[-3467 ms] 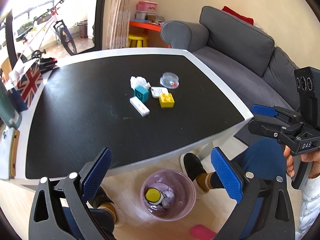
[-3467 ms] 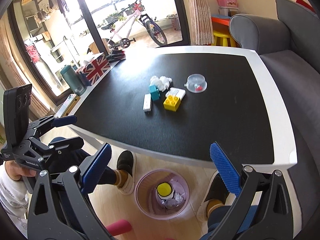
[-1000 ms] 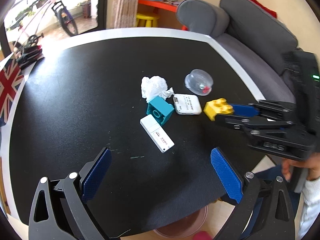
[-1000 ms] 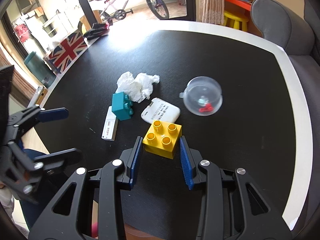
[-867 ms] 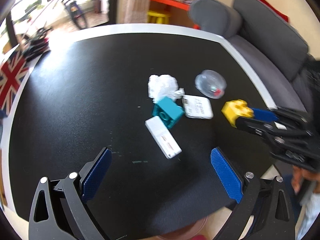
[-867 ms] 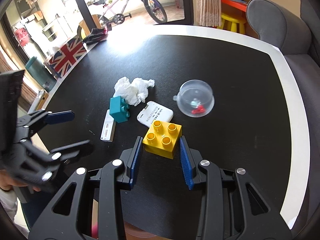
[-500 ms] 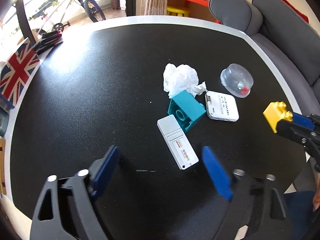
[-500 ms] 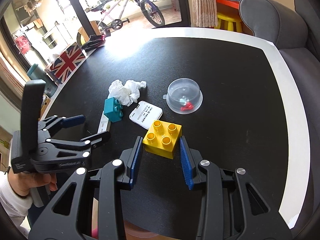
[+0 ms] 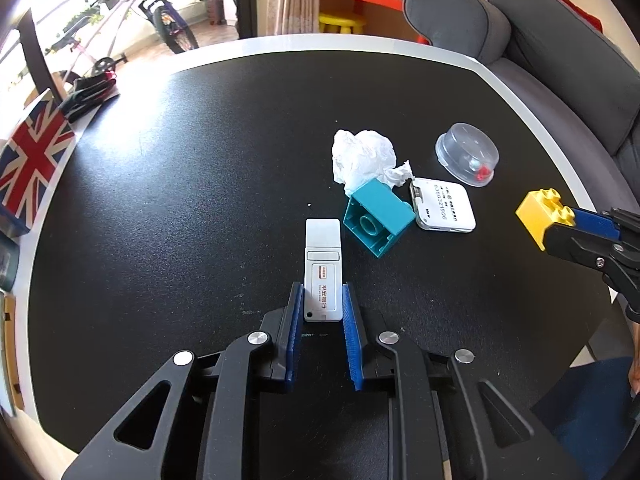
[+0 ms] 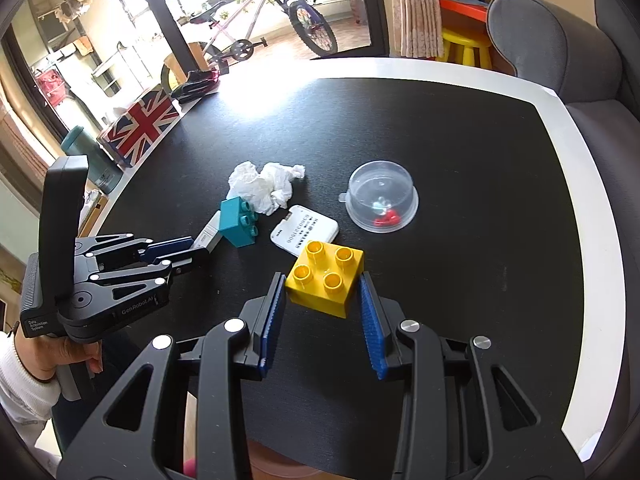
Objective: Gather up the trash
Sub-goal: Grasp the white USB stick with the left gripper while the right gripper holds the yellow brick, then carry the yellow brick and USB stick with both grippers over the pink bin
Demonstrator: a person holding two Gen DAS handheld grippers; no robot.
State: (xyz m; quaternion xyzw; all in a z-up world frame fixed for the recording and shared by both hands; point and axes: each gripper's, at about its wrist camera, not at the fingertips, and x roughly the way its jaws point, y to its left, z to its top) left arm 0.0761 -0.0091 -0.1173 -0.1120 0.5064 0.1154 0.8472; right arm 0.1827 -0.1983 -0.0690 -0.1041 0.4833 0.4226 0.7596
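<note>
A white USB stick [image 9: 323, 256] lies on the black table [image 9: 360, 46], and its near end is between the blue pads of my left gripper [image 9: 322, 304], whose jaws are closing and touch both its sides. My right gripper [image 10: 322, 280] is shut on a yellow brick [image 10: 326, 270] held just above the table; it also shows at the right of the left wrist view. A teal brick [image 9: 376, 216], a crumpled white tissue [image 9: 362, 156], a white card-shaped device [image 9: 444, 210] and a clear plastic dome [image 9: 468, 156] lie beyond the stick.
A Union Jack box [image 9: 32, 164] and a teal bottle [image 10: 86, 156] stand at the table's left edge. A grey sofa [image 9: 560, 60] runs along the right. A pinkish bin rim [image 10: 280, 464] shows under the near table edge.
My left gripper came down to the table and its wide-open jaws closed around the USB stick. The right gripper kept the yellow brick and lifted it slightly.
</note>
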